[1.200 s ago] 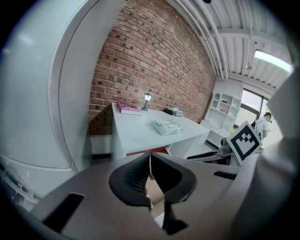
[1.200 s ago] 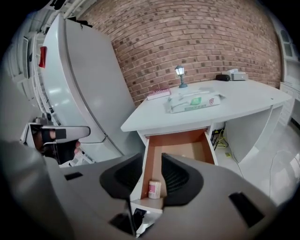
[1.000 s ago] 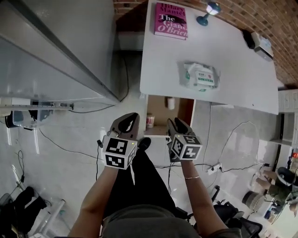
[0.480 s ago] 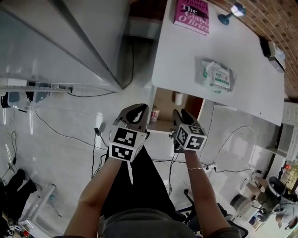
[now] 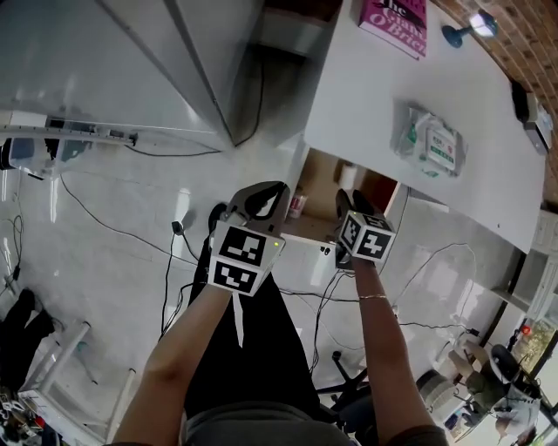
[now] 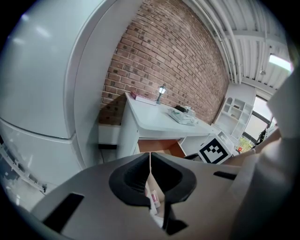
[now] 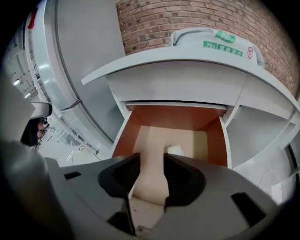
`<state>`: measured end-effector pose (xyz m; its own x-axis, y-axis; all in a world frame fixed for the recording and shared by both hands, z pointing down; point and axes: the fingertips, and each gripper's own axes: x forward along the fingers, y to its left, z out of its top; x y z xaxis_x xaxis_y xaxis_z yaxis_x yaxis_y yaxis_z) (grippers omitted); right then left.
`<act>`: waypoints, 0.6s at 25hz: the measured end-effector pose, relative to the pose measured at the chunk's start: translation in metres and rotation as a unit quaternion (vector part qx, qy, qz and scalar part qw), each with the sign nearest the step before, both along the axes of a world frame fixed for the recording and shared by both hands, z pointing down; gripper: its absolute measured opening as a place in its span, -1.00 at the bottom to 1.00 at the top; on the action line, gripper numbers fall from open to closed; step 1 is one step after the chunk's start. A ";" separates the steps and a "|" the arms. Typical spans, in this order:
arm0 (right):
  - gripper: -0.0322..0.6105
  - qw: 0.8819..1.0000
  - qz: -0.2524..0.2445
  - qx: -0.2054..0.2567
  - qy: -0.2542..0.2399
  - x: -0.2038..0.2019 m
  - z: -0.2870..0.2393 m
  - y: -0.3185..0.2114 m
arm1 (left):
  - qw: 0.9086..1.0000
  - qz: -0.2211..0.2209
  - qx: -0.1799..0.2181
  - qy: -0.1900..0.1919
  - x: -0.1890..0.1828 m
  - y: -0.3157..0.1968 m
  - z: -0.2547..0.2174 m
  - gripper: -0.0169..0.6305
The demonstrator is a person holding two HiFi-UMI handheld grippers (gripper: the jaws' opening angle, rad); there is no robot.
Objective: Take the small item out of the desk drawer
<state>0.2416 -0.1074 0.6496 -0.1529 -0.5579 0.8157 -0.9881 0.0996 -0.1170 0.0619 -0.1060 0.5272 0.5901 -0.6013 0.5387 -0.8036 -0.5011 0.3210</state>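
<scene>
The desk drawer (image 5: 321, 179) stands pulled out under the white desk (image 5: 370, 96), its brown inside showing. A small white item (image 5: 347, 174) lies at its back and a small pink-and-white bottle (image 5: 298, 205) at its left side. My right gripper (image 5: 349, 202) hovers over the drawer's front edge. Its jaws are opening with nothing between them, and the white item (image 7: 175, 150) lies just past the right jaw on the drawer floor (image 7: 154, 140). My left gripper (image 5: 268, 193) is shut and empty beside the drawer's left front corner. Below its jaws (image 6: 150, 161) the bottle (image 6: 153, 199) shows.
On the desk lie a pink book (image 5: 394, 16), a small blue lamp (image 5: 471, 26) and a pack of wipes (image 5: 433, 139). A tall grey cabinet (image 5: 113, 61) stands to the left. Cables (image 5: 131, 235) run across the tiled floor.
Both grippers have moved forward toward the drawer, and the right one now reaches over its front edge. The desk has slid up and to the right in the head view.
</scene>
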 end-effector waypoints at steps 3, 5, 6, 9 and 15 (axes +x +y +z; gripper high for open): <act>-0.38 1.000 -0.004 -0.005 0.013 0.004 0.011 -0.004 | 1.000 -0.003 -0.002 -0.001 0.000 0.000 0.008 -0.86; -0.37 1.000 -0.006 -0.009 0.024 0.008 0.018 -0.006 | 1.000 -0.003 -0.003 -0.001 0.000 0.001 0.012 -0.86; -0.37 0.999 -0.007 -0.011 0.031 0.010 0.021 -0.007 | 1.000 -0.004 -0.003 -0.001 0.000 0.001 0.014 -0.86; -0.36 0.999 -0.012 -0.019 0.044 0.014 0.032 -0.009 | 1.000 -0.007 -0.003 -0.002 0.000 0.001 0.019 -0.86; -0.31 0.998 -0.014 -0.028 0.057 0.019 0.051 -0.017 | 1.000 -0.011 -0.003 -0.002 0.001 0.001 0.028 -0.86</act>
